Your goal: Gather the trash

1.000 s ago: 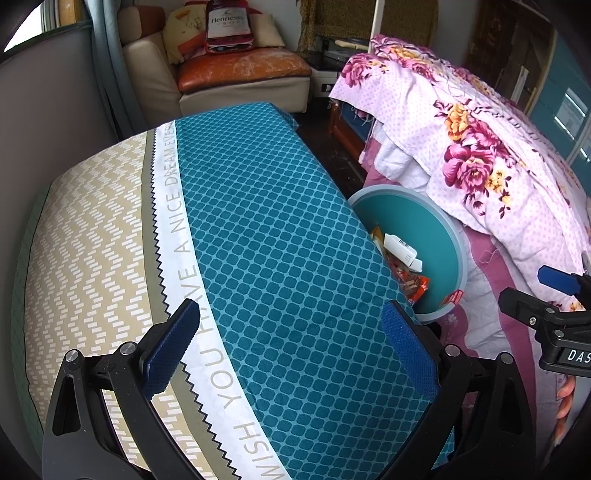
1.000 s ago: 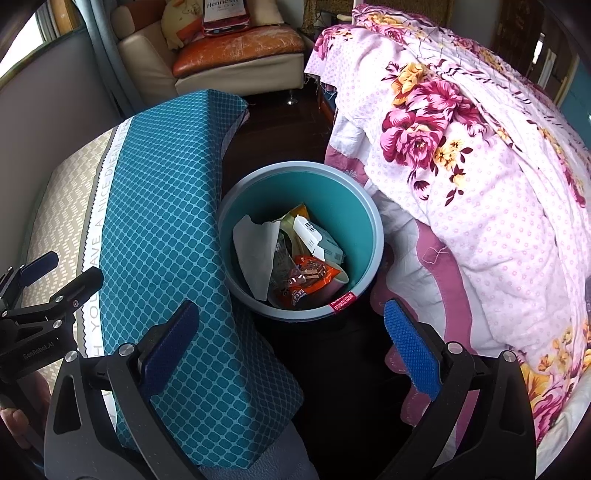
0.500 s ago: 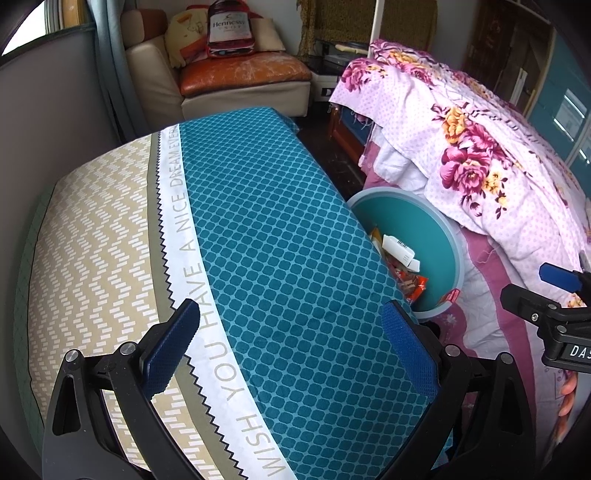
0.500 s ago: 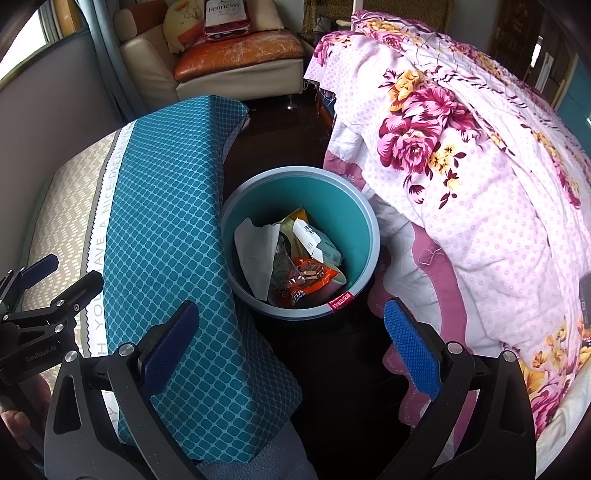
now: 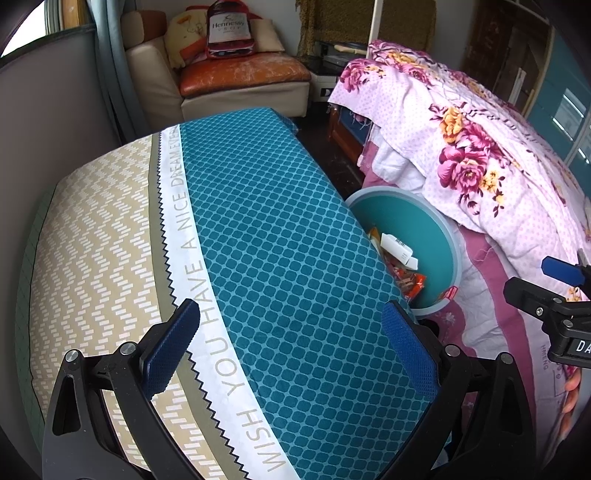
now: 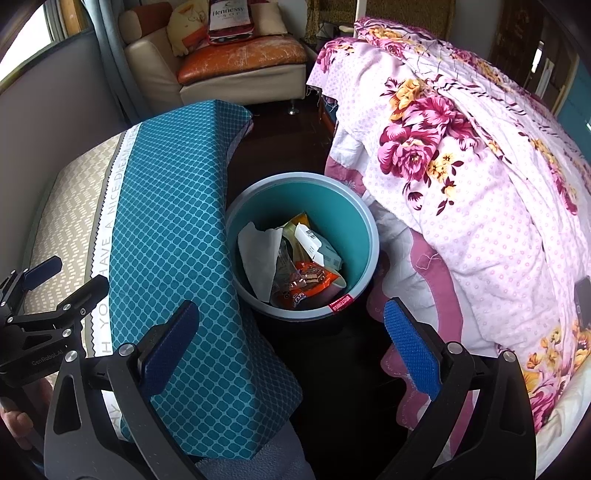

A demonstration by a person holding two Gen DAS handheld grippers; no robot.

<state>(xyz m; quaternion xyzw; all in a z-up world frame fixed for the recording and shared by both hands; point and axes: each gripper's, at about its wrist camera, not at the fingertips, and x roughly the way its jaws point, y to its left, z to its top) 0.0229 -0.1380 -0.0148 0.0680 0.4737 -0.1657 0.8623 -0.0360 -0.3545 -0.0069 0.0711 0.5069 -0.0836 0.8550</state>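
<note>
Left gripper (image 5: pixel 290 345) hangs over the teal-patterned cloth (image 5: pixel 280 266) covering the surface, jaws spread wide, nothing between the blue pads. Right gripper (image 6: pixel 291 339) hangs over the dark floor gap, jaws likewise released and empty, aimed at the bin. Teal bin (image 6: pixel 364 225) stands upright on the floor between the cloth's right edge and the floral quilt (image 6: pixel 461 155) on the bed; quilt edge droops just beside the bin's far-right rim. Red tag (image 6: pixel 340 304) on the near rim. Trash is inside the bin: crumpled white paper (image 6: pixel 258 254) on the left, leaning against the wall, long axis running near to far; white carton with a barcode (image 6: pixel 308 238) in the middle, long axis slanting from far-left to near-right; orange-red snack wrapper (image 6: pixel 308 282) at the near side, lying roughly left to right; a yellow wrapper (image 6: pixel 300 219) pokes up at the far side. From the left wrist view only the right half of the bin (image 5: pixel 439 229) shows, the cloth hiding the rest. Far end of room: beige armchair (image 6: pixel 236 79) with an orange seat cushion and a bottle-shaped pillow (image 6: pixel 227 18) on it.
</note>
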